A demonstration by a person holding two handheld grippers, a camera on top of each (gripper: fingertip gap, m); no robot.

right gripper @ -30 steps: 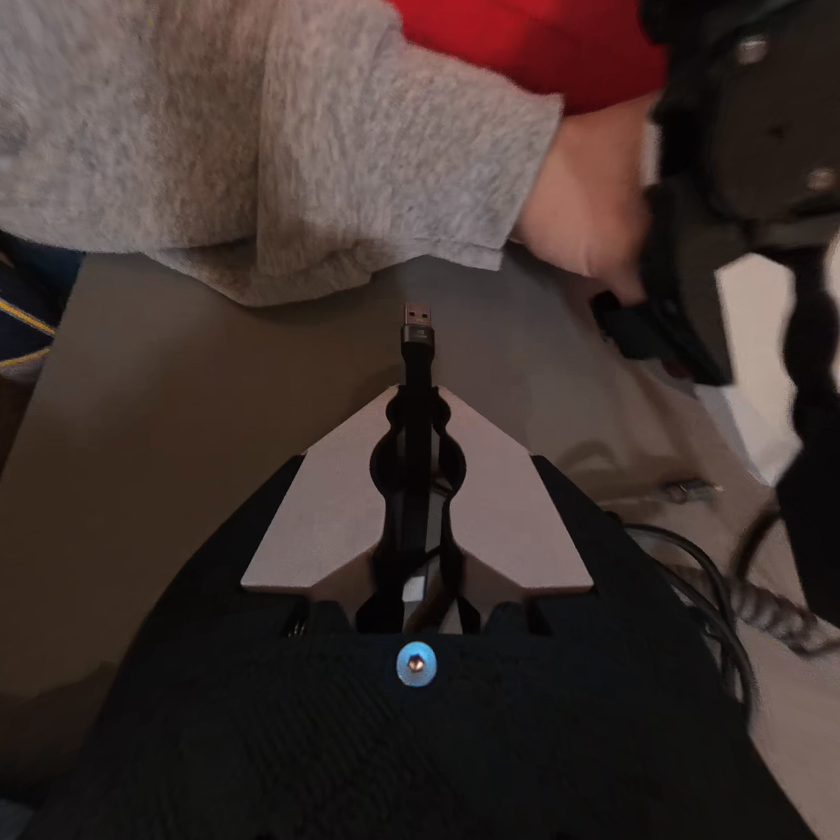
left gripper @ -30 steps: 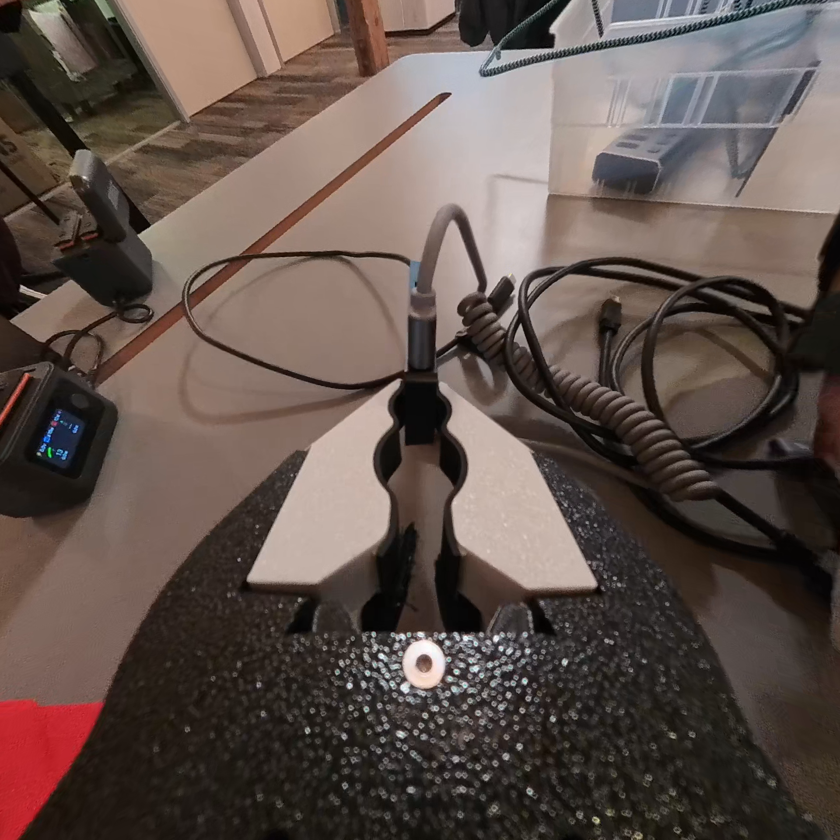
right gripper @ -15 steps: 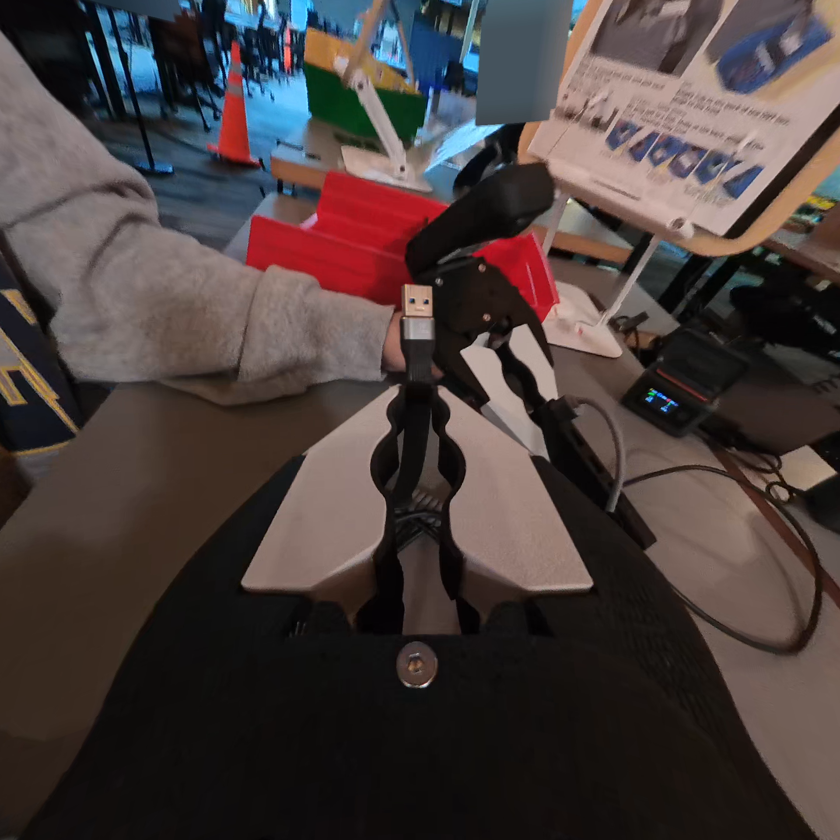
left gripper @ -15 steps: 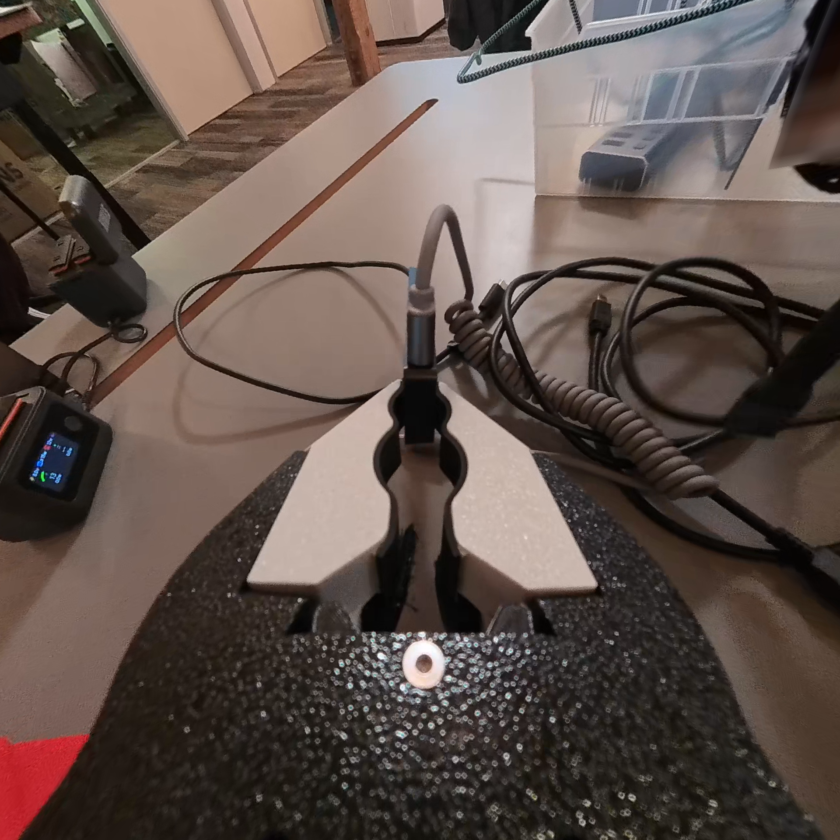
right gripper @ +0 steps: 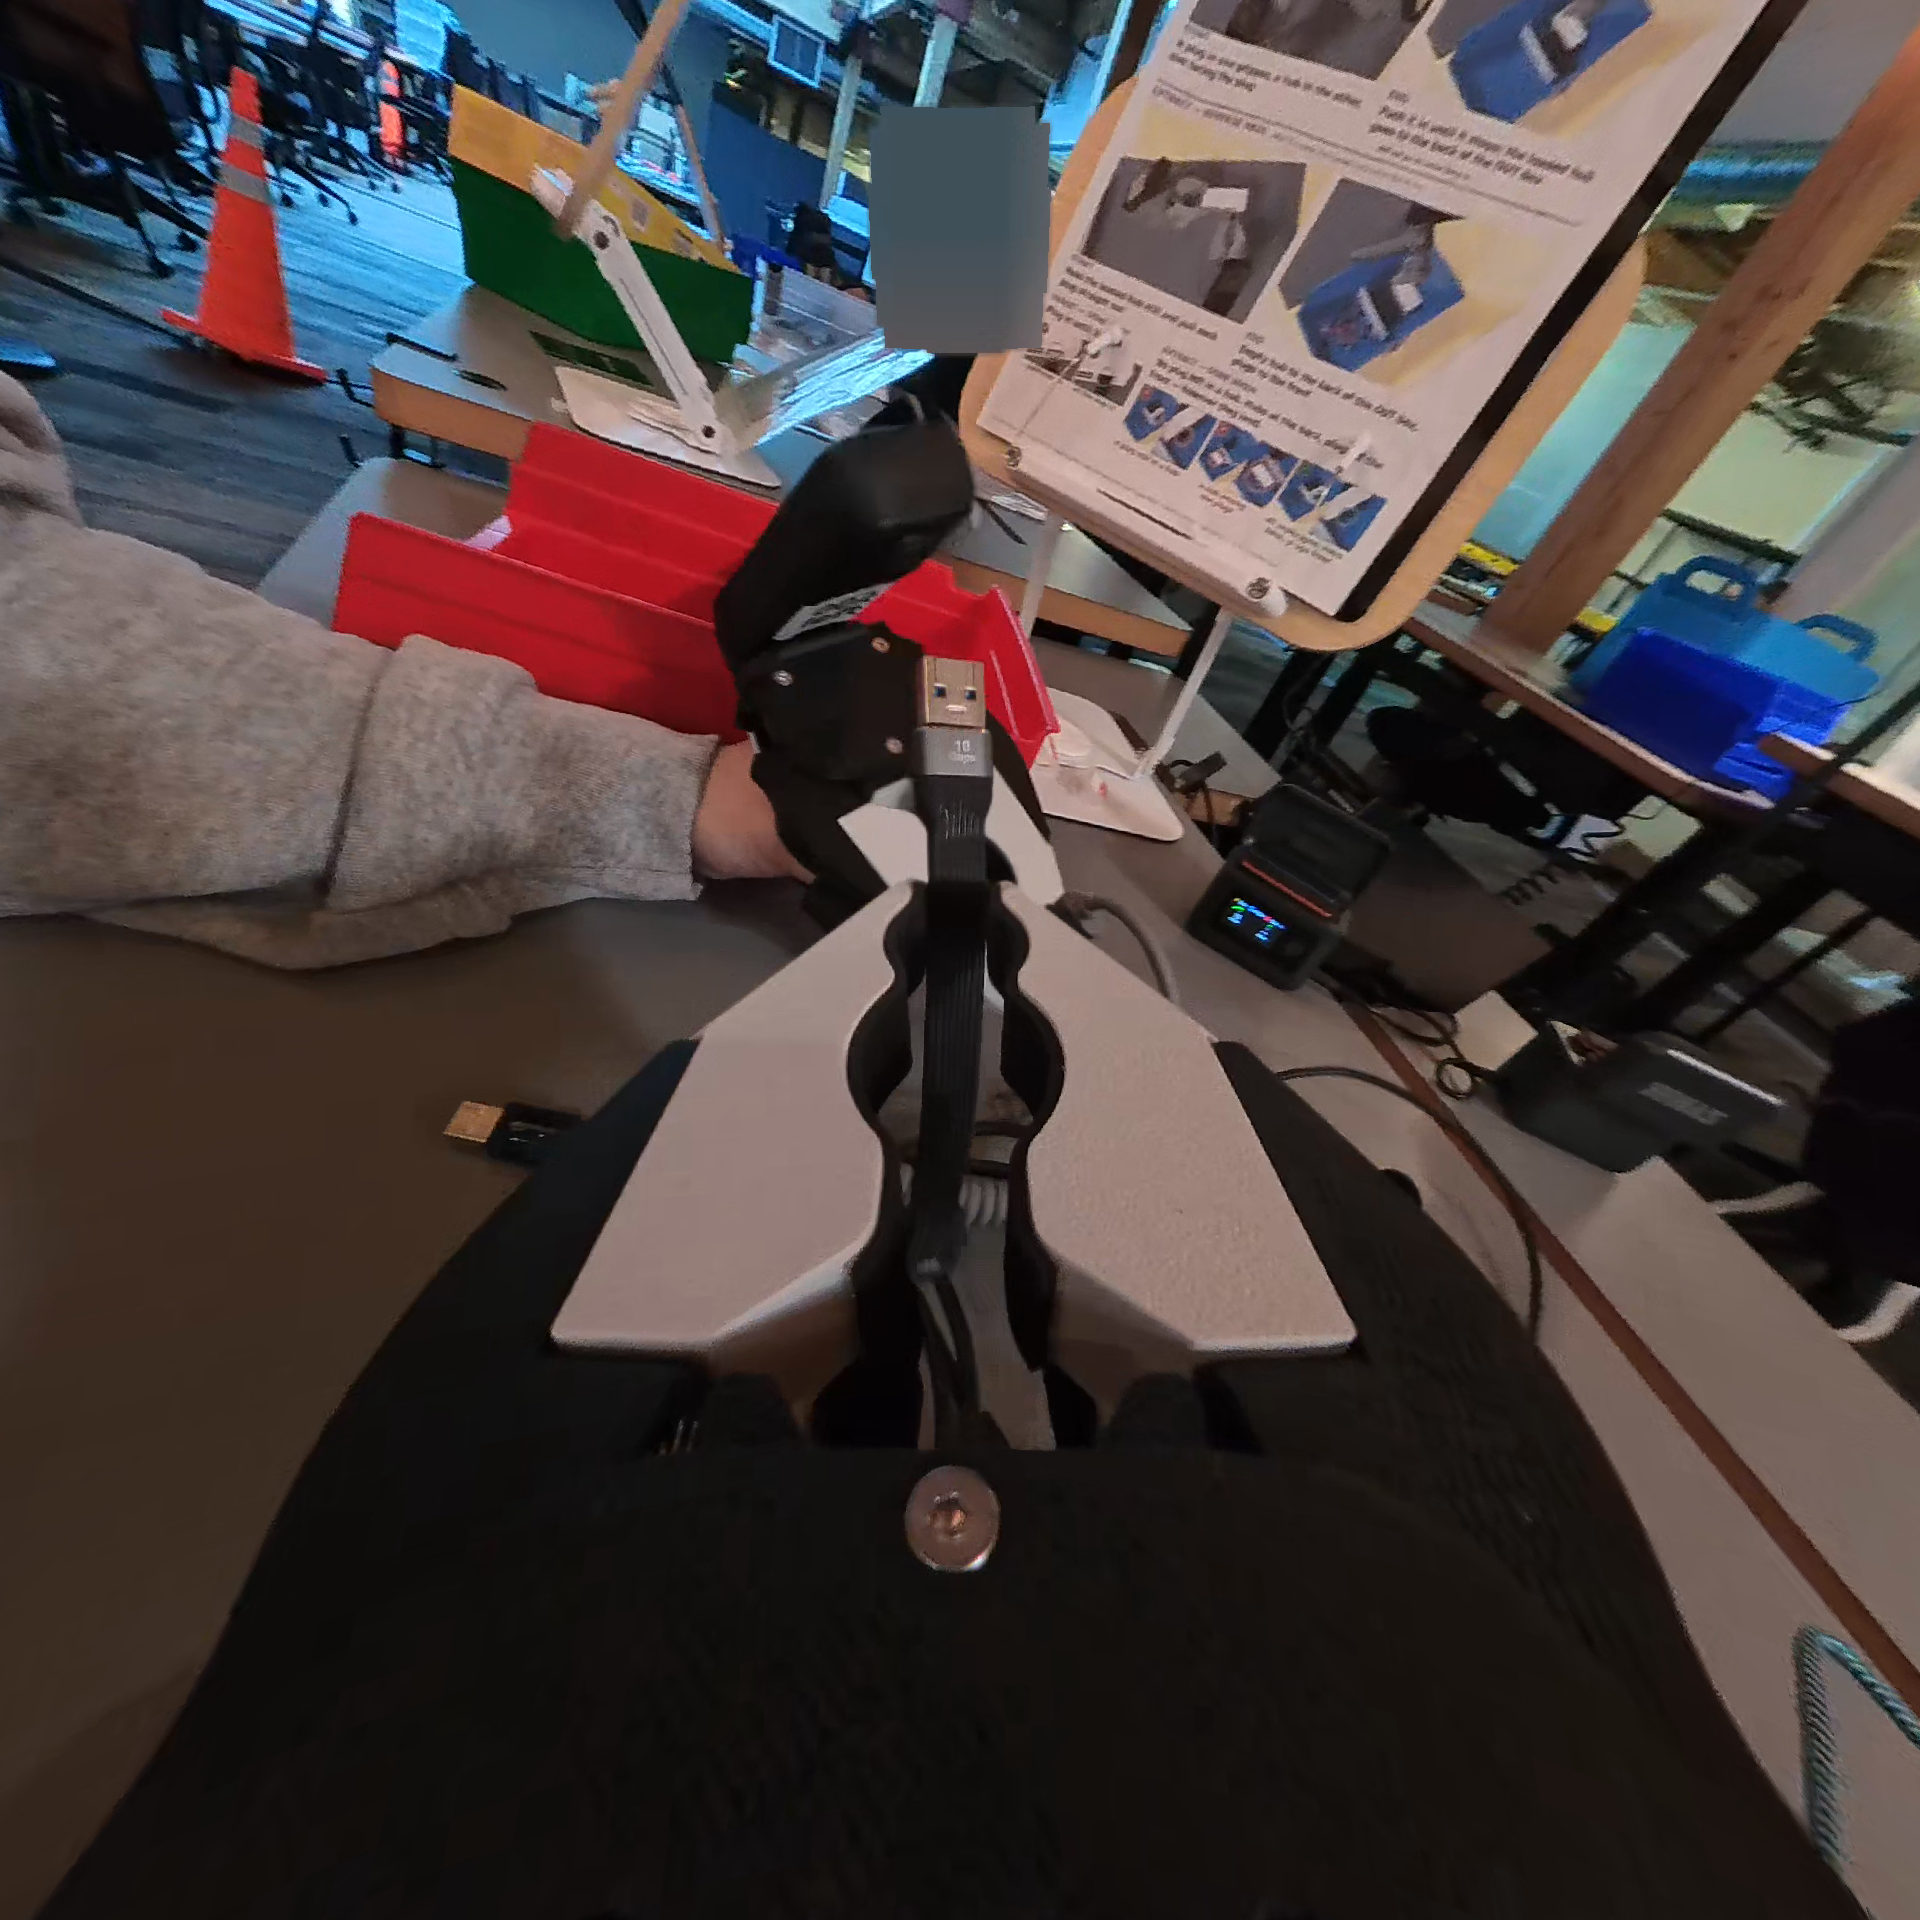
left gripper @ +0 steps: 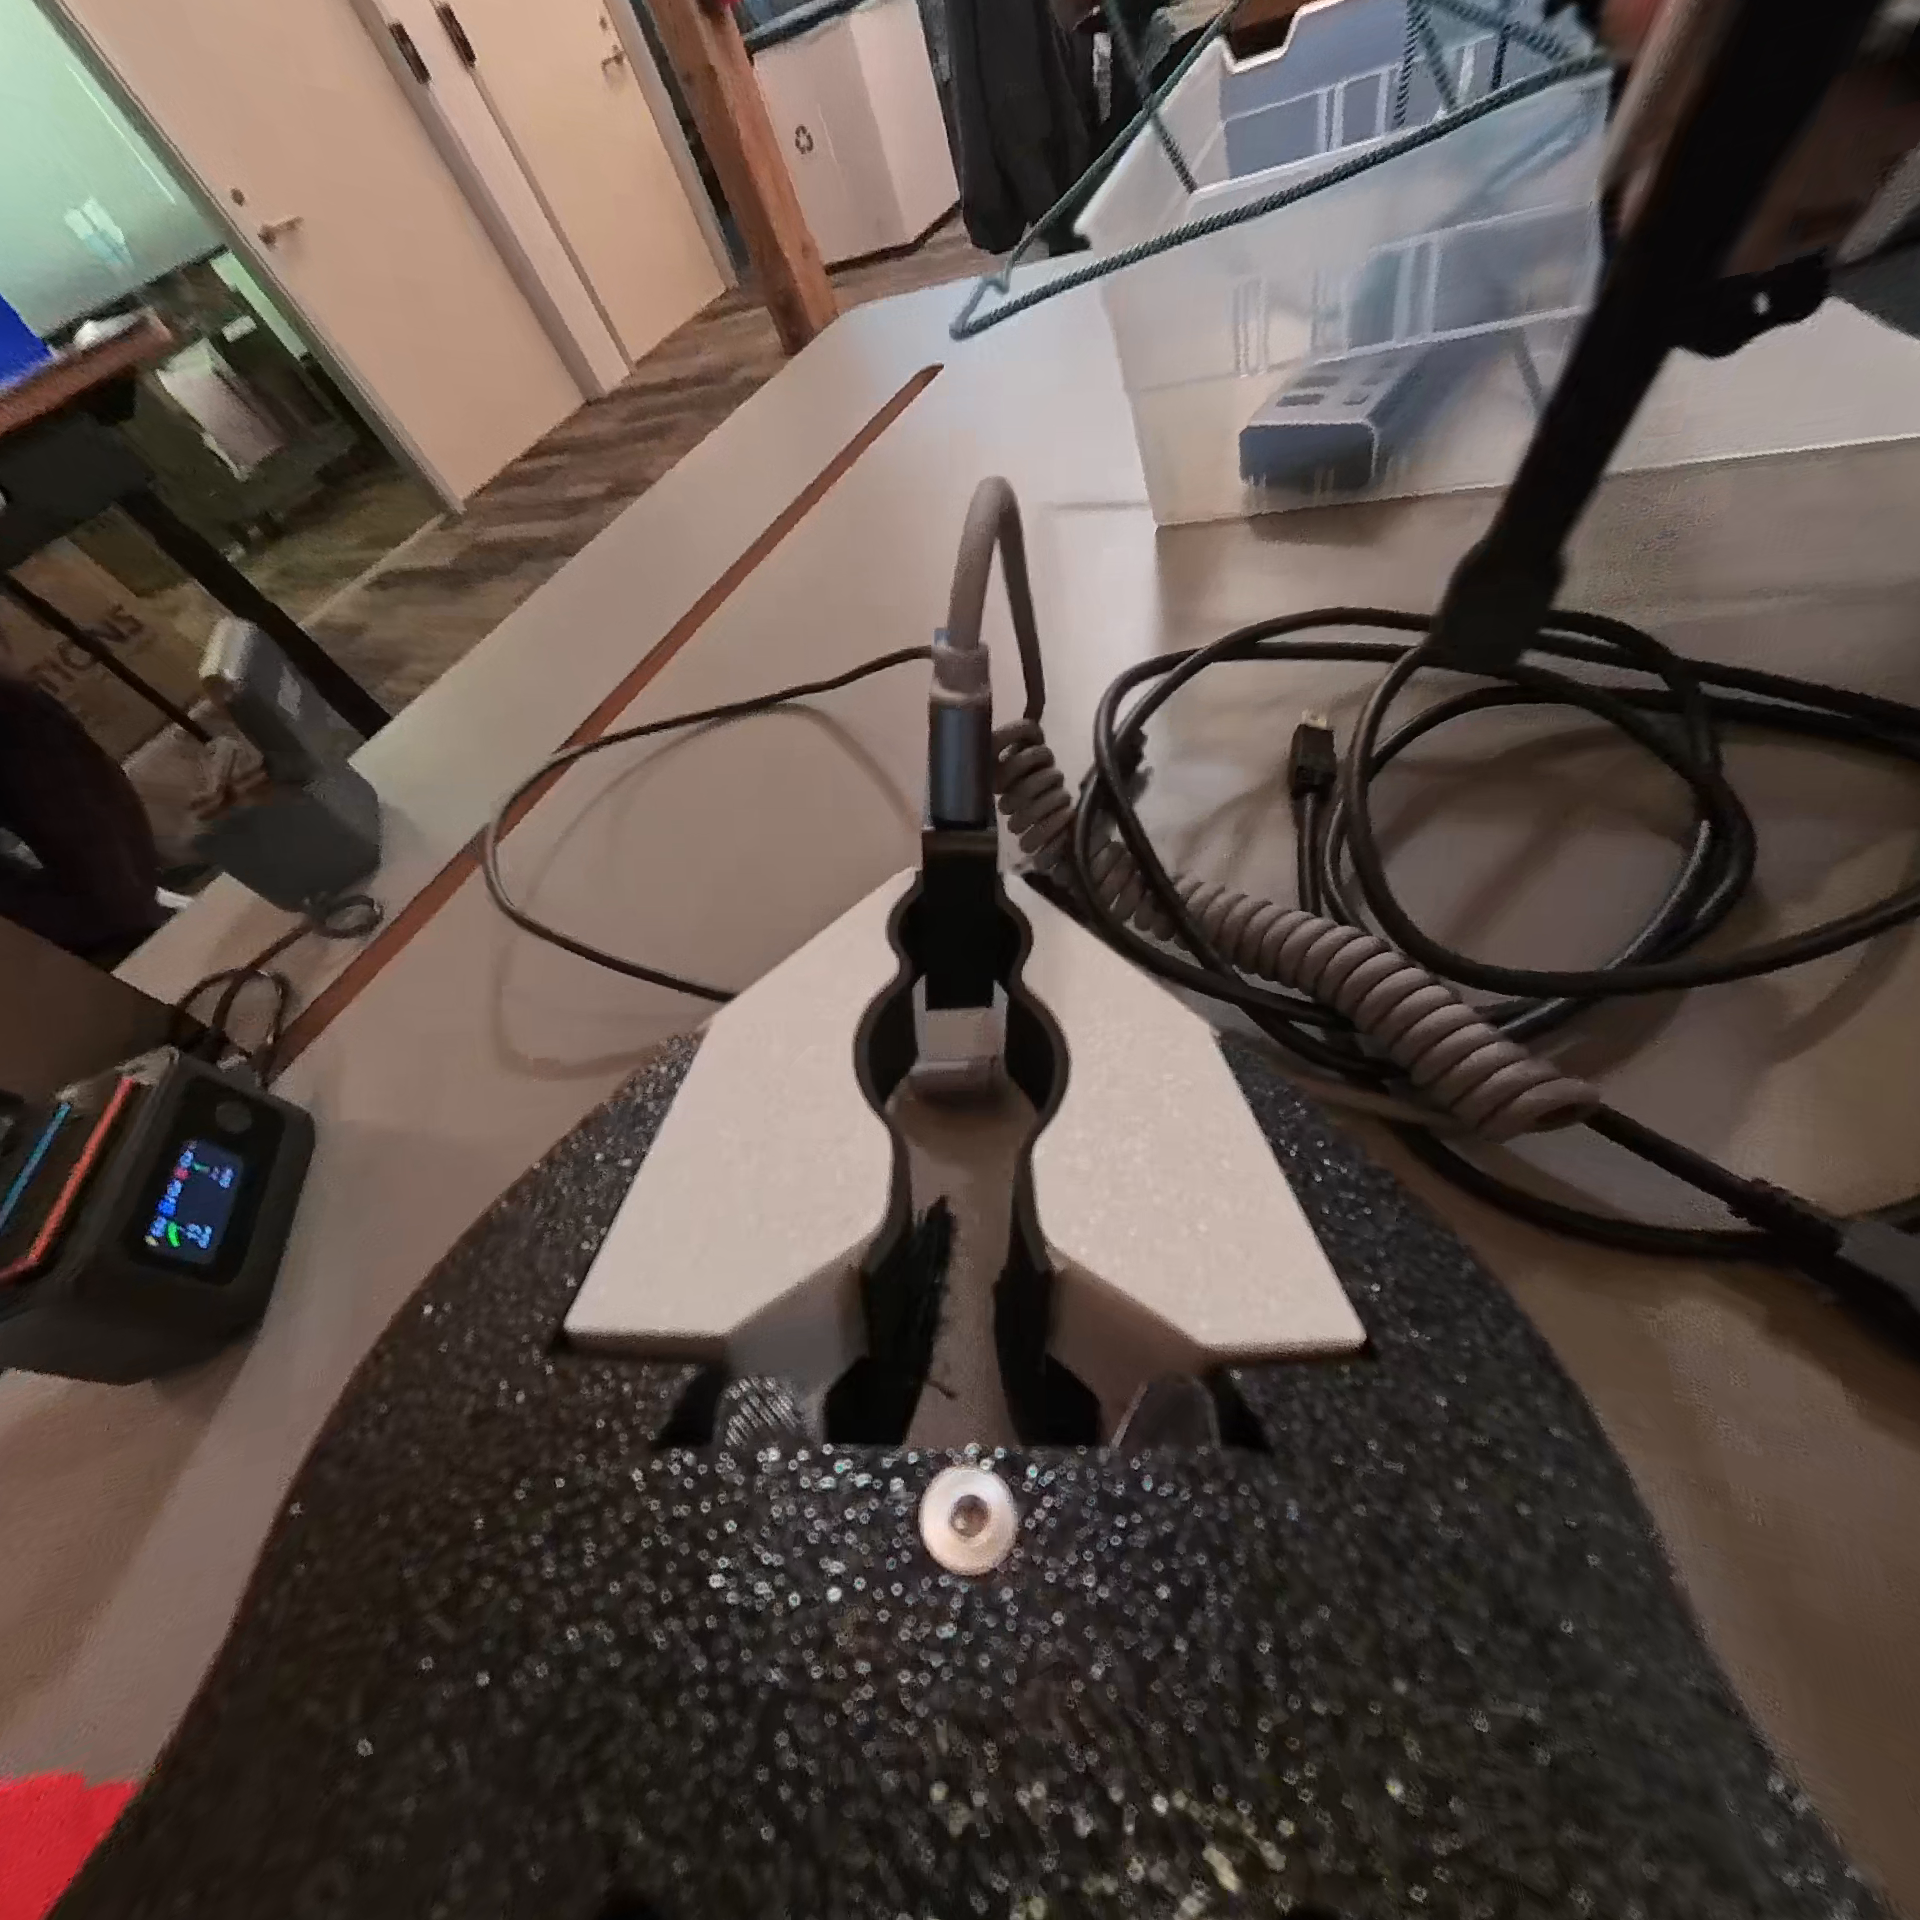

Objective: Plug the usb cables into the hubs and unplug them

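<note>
My left gripper (left gripper: 961, 883) is shut on a small black hub (left gripper: 956, 966). A grey plug (left gripper: 961, 748) sits in the hub's far end, and its grey coiled cable (left gripper: 1351, 977) runs off to the right on the table. My right gripper (right gripper: 951, 894) is shut on a flat black usb cable (right gripper: 951, 1039). The cable's metal plug (right gripper: 951, 696) sticks out past the fingertips and is not in any port. It points toward the left gripper's black body (right gripper: 831, 707), held by a hand in a grey sleeve (right gripper: 312, 769). The hub is hidden in this view.
A tangle of black cables (left gripper: 1558, 831) lies right of the hub. A clear bin (left gripper: 1351, 343) holding another hub stands behind it. A loose usb plug (right gripper: 499, 1127) lies on the table. Nearby are a small screen device (right gripper: 1262, 920), red bins (right gripper: 582, 603) and an instruction board (right gripper: 1299, 312). The tips of one gripper are about 12 cm away from the tips of the other.
My right gripper has swung up from facing the table to facing the left gripper, plug forward and a little closer. The left gripper keeps its grip on the hub and has tilted slightly.
</note>
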